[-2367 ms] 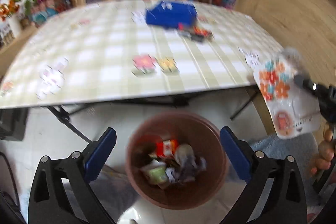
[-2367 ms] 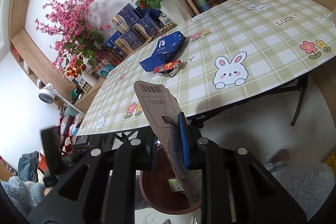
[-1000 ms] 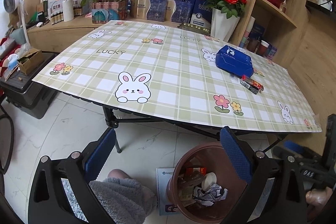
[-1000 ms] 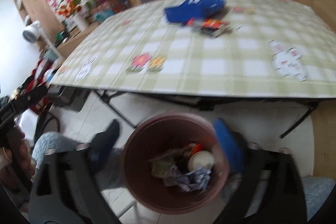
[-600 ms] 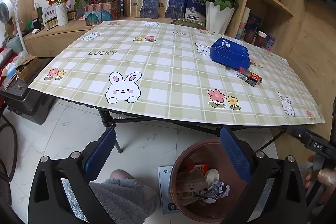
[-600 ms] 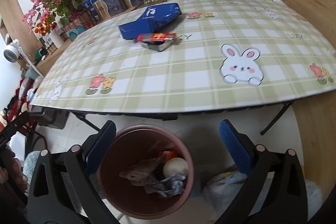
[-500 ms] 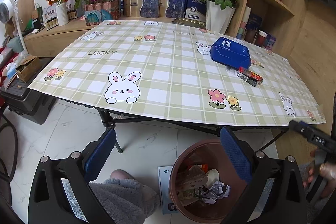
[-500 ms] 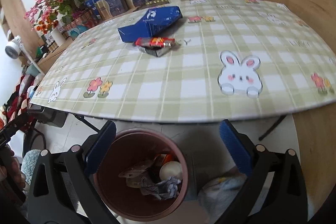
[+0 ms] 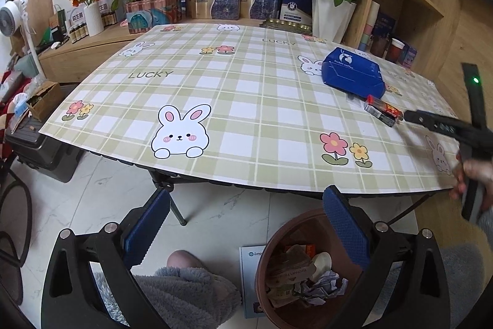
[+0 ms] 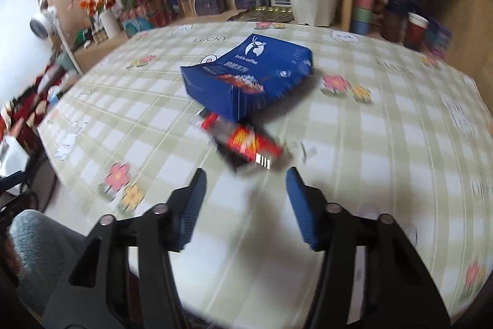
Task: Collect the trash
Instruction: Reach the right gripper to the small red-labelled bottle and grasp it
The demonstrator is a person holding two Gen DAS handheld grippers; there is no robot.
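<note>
Step in hand: reach for the next piece of trash. Right gripper (image 10: 243, 174), empty, jaws apart and just narrowed, hovers just short of the red wrapper (image 10: 243, 141) lying against the blue box (image 10: 246, 76) on the bench (image 10: 369, 144). Left gripper (image 9: 243, 221) waits wide open and empty above the bin (image 9: 268, 261). Next: straddle the wrapper, then close.

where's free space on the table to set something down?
Most of the checked table is bare: the whole stretch from the LUCKY print and big rabbit across to the flowers. Crowded only at the blue box and red wrapper beside it.
</note>
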